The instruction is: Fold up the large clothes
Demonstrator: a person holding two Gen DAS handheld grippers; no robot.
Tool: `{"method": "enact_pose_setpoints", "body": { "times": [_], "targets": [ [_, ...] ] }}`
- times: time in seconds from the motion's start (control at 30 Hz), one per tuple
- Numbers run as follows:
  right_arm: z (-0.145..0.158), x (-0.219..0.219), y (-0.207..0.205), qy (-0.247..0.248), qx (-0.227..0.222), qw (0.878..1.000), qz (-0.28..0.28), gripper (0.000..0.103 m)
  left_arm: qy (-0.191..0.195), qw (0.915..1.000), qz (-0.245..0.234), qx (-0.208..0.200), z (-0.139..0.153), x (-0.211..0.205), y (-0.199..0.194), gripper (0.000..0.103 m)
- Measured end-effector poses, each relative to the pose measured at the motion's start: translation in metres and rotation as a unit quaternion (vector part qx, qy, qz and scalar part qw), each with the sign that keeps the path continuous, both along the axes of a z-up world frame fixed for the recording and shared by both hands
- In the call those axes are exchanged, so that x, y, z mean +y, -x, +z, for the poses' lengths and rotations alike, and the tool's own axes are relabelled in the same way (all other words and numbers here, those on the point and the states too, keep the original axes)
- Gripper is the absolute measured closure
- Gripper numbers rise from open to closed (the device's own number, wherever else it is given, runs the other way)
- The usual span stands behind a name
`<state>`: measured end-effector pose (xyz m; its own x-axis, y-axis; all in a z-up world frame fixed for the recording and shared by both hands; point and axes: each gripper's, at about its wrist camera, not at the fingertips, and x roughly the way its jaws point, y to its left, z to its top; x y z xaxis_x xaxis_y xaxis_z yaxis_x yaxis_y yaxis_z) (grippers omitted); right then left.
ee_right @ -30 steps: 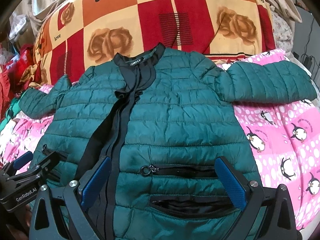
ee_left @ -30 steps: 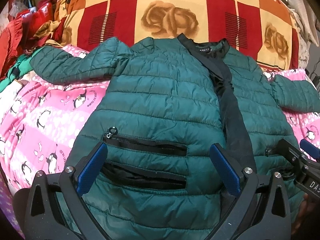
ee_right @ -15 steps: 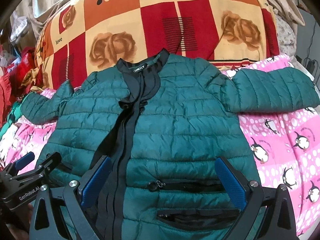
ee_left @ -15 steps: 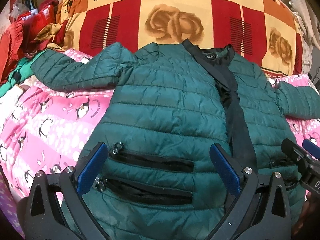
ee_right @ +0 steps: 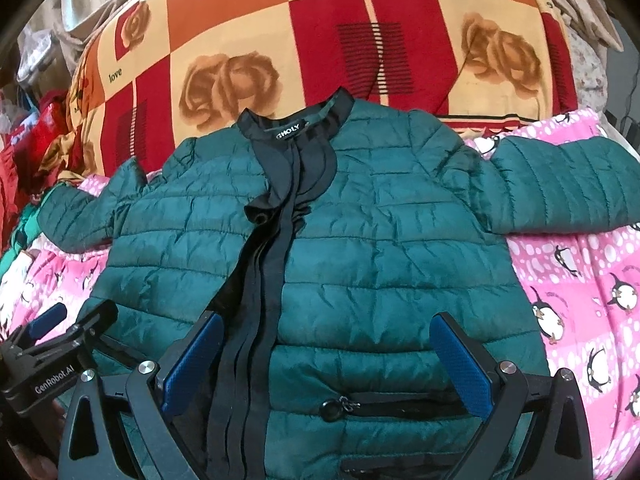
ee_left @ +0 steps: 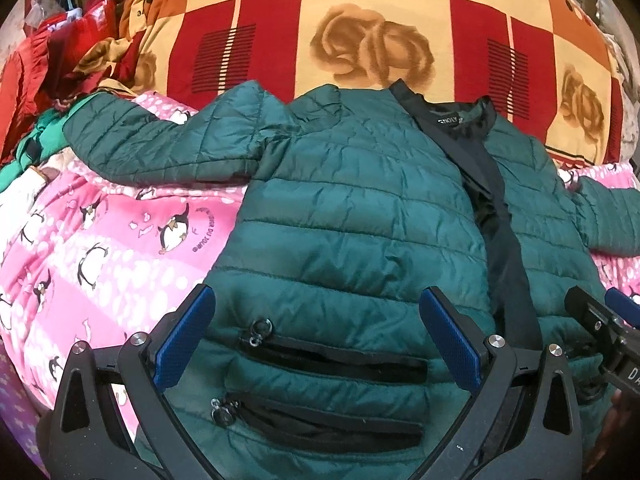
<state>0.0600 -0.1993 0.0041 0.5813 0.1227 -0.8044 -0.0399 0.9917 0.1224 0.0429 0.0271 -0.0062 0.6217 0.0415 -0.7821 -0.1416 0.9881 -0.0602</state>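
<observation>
Your left tongs (ee_left: 316,348) and right tongs (ee_right: 326,368) both gape apart, holding nothing. The green jacket (ee_right: 360,240) lies spread flat just ahead of them on the pink penguin sheet (ee_left: 100,240), sleeves outstretched.

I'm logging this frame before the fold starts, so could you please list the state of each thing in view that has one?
green puffer jacket: spread flat, front up, unfolded, both sleeves out.
black front placket: closed, rumpled near the collar.
upper pocket zip: open.
lower pocket zip: open.
left gripper: open, over the hem, empty.
right gripper: open, over the hem, empty.
</observation>
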Motion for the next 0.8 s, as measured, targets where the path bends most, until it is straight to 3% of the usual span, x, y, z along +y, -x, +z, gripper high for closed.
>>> {"method": "enact_pose_setpoints", "body": {
  "times": [0.2, 0.8],
  "targets": [
    [-0.005, 0.002, -0.007, -0.003, -0.001, 1.000, 0.001, 0.000, -0.015, 0.9999, -0.005, -0.002, -0.002, 0.002, -0.006, 0.001],
    [-0.011, 0.007, -0.015, -0.007, 0.000, 1.000, 0.004, 0.000, -0.001, 1.0000, -0.004, 0.006, -0.010, 0.006, -0.017, 0.001]
  ]
}}
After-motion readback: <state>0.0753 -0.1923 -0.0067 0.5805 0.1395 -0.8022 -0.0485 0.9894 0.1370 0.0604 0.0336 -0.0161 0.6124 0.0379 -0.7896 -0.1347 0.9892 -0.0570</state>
